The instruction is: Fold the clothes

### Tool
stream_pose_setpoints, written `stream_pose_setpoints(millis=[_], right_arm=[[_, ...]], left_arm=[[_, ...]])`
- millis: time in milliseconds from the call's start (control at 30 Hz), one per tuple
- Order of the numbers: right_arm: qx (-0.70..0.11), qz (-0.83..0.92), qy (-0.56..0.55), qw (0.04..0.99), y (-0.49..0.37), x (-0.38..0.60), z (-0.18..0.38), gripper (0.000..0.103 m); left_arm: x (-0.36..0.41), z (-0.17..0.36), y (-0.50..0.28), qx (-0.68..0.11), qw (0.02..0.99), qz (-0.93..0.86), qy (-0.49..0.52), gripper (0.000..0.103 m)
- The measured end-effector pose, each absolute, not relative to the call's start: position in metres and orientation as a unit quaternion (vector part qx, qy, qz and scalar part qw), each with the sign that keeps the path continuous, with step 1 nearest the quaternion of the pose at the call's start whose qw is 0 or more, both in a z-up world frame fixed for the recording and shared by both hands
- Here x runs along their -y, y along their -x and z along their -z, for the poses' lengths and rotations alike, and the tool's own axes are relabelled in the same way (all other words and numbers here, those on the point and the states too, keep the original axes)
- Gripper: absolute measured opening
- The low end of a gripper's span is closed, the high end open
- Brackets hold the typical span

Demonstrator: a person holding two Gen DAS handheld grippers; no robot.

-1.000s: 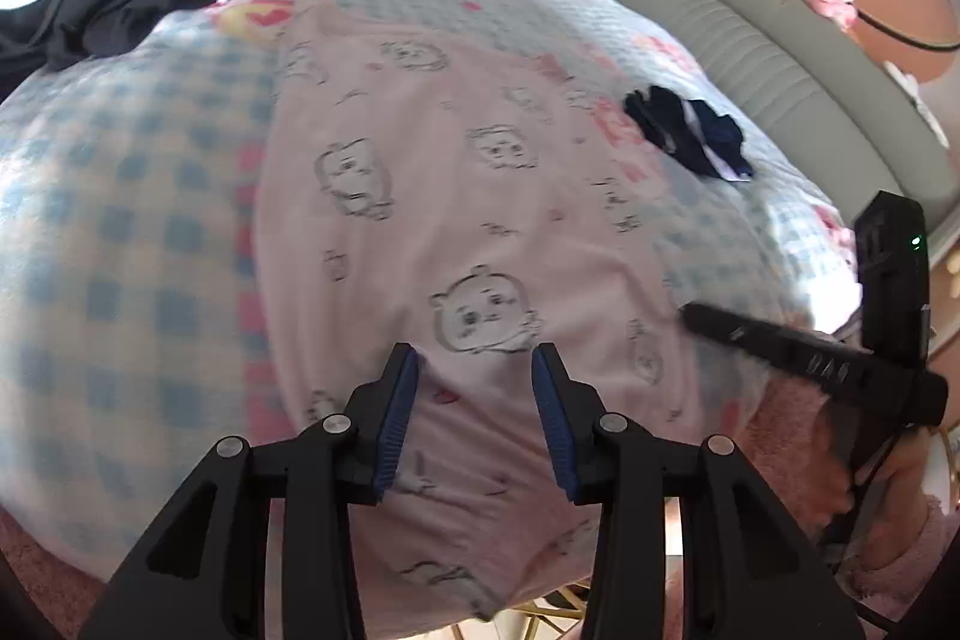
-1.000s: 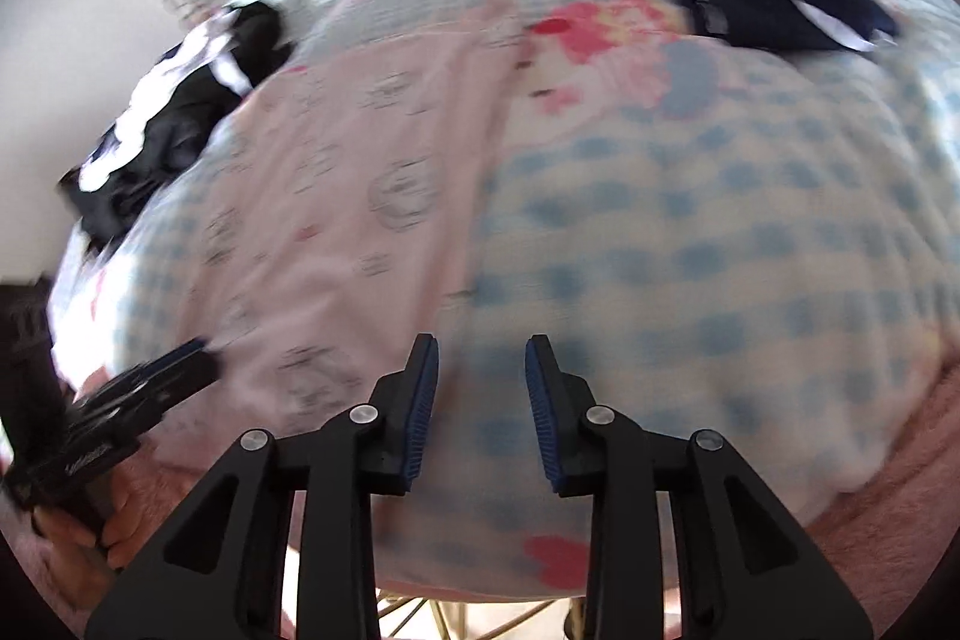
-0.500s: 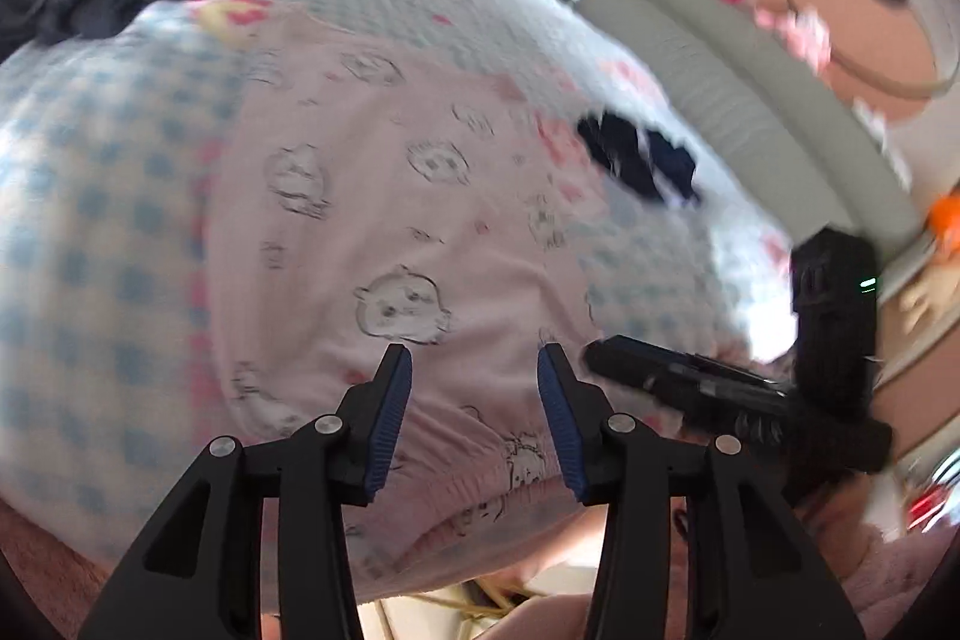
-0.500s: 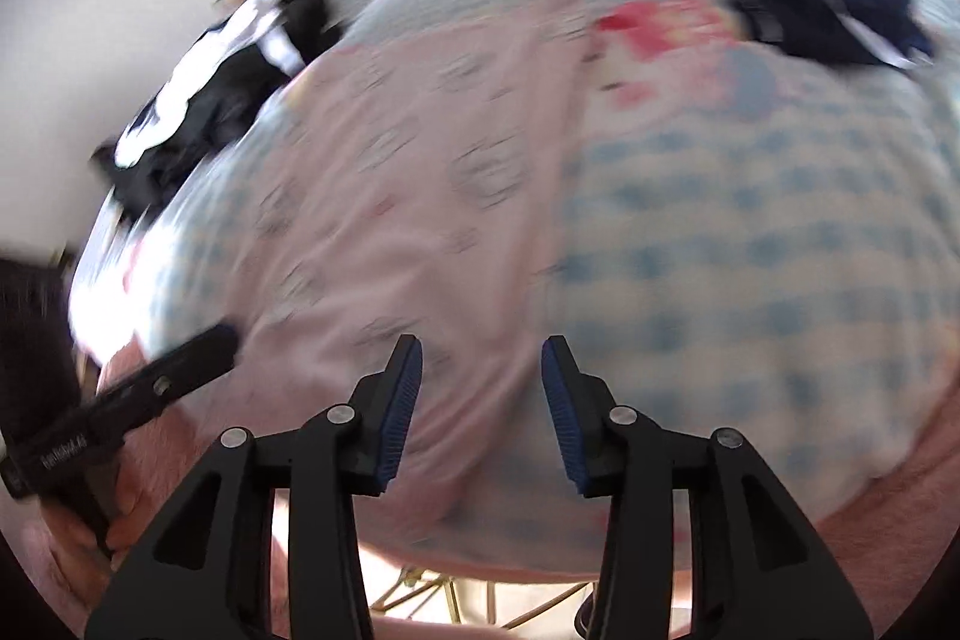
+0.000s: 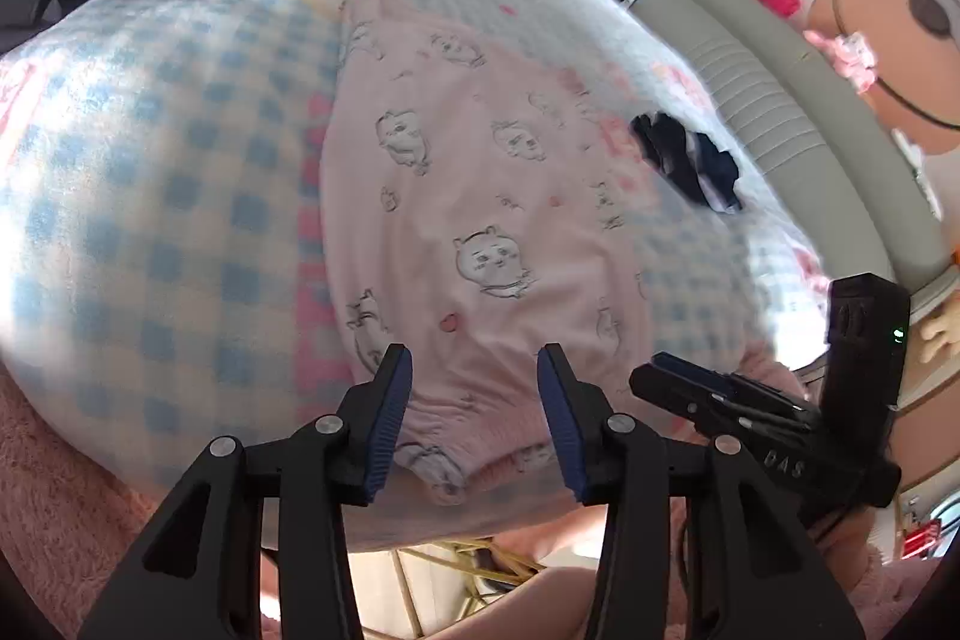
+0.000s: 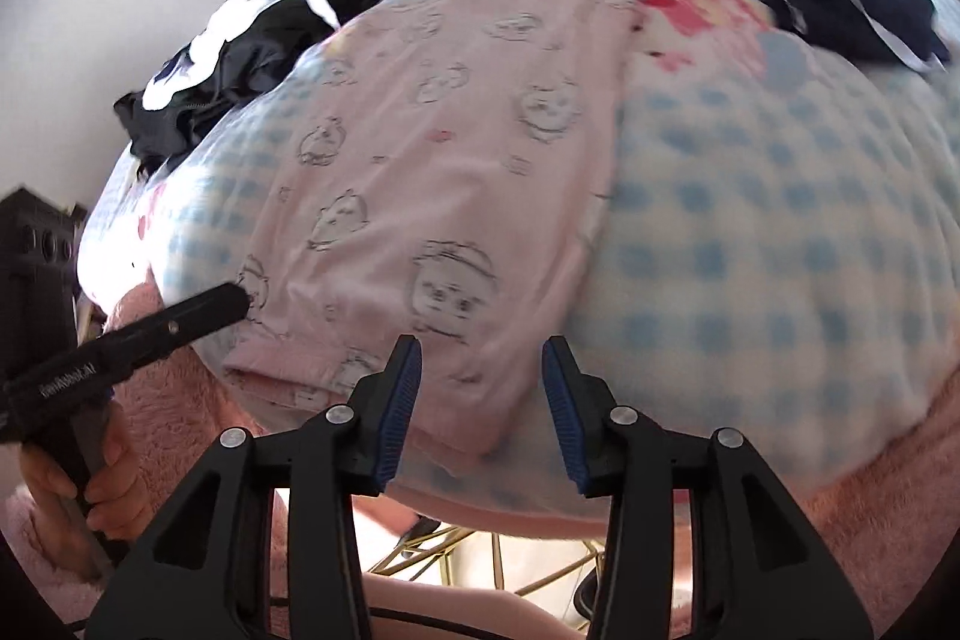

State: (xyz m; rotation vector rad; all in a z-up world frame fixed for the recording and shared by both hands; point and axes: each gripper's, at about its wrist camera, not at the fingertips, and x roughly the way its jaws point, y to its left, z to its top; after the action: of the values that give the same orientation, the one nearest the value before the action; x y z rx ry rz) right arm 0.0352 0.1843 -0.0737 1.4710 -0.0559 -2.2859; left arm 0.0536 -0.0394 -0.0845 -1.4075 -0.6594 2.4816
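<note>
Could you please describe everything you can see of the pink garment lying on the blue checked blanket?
The pink garment is pale, soft-looking cloth printed with grey outline cartoon faces and small pink spots. It lies flat, lengthwise away from the cameras, on the blue checked blanket, with a gathered band at its near edge. That edge sits between the open fingers of the left gripper; the right gripper, also open, hovers at its near right corner. Contact cannot be judged.

Right gripper (image 6: 480, 400) is hovering with jaws apart over the near hem of the pink garment (image 6: 444, 172), which is lying flat on the checked blanket (image 6: 780, 232). Left gripper (image 6: 234, 305) is reaching in from the left, tip at the garment's edge. Dark clothes (image 6: 258, 46) are lying far left; navy item (image 6: 852, 10) far right.
</note>
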Motion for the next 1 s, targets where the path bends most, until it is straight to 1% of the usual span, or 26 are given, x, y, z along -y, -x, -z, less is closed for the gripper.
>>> stream_pose_setpoints(millis=[67, 100, 133, 167, 200, 233, 267, 300, 433, 467, 533, 600, 733, 900, 1000], right_arm=[[0.001, 0.811, -0.551, 0.197, -0.034, -0.182, 0.083, 0.043], [-0.009, 0.806, -0.561, 0.19, -0.034, -0.18, 0.088, 0.043], [0.007, 0.8, -0.567, 0.195, -0.034, -0.185, 0.089, 0.043], [0.043, 0.794, -0.57, 0.208, -0.035, -0.195, 0.087, 0.043], [0.076, 0.787, -0.571, 0.222, -0.036, -0.204, 0.085, 0.049], [0.105, 0.779, -0.572, 0.234, -0.036, -0.211, 0.085, 0.053], [0.127, 0.774, -0.572, 0.239, -0.036, -0.216, 0.085, 0.055], [0.135, 0.774, -0.571, 0.238, -0.035, -0.218, 0.086, 0.055], [0.126, 0.777, -0.575, 0.221, -0.03, -0.21, 0.092, 0.054], [0.11, 0.781, -0.579, 0.206, -0.028, -0.21, 0.092, 0.051], [0.07, 0.797, -0.577, 0.167, -0.03, -0.218, 0.087, 0.05], [0.07, 0.811, -0.56, 0.154, -0.033, -0.231, 0.076, 0.05], [0.064, 0.82, -0.549, 0.15, -0.015, -0.234, 0.069, 0.051], [0.038, 0.824, -0.541, 0.167, 0.01, -0.213, 0.075, 0.051], [0.017, 0.826, -0.543, 0.15, 0.011, -0.204, 0.087, 0.049]], left_arm=[[0.041, 0.089, -0.055, 0.227, 0.089, -0.833, 0.497, 0.046], [0.045, 0.089, -0.058, 0.251, 0.093, -0.826, 0.497, 0.046], [0.052, 0.086, -0.063, 0.292, 0.109, -0.815, 0.488, 0.046], [0.06, 0.084, -0.069, 0.334, 0.124, -0.803, 0.477, 0.046], [0.065, 0.083, -0.073, 0.36, 0.131, -0.797, 0.468, 0.046], [0.067, 0.081, -0.076, 0.368, 0.131, -0.796, 0.463, 0.046], [0.067, 0.081, -0.076, 0.364, 0.126, -0.798, 0.463, 0.046], [0.064, 0.083, -0.074, 0.346, 0.115, -0.805, 0.468, 0.046], [0.064, 0.104, -0.067, 0.334, 0.075, -0.788, 0.512, 0.045], [0.066, 0.104, -0.069, 0.317, 0.052, -0.787, 0.526, 0.044], [0.076, 0.09, -0.075, 0.302, 0.035, -0.801, 0.515, 0.044], [0.085, 0.073, -0.079, 0.293, 0.032, -0.819, 0.492, 0.044], [0.078, 0.059, -0.059, 0.272, 0.064, -0.838, 0.468, 0.046], [0.043, 0.064, -0.029, 0.299, 0.112, -0.836, 0.446, 0.046], [0.023, 0.072, -0.011, 0.308, 0.135, -0.832, 0.442, 0.045]])
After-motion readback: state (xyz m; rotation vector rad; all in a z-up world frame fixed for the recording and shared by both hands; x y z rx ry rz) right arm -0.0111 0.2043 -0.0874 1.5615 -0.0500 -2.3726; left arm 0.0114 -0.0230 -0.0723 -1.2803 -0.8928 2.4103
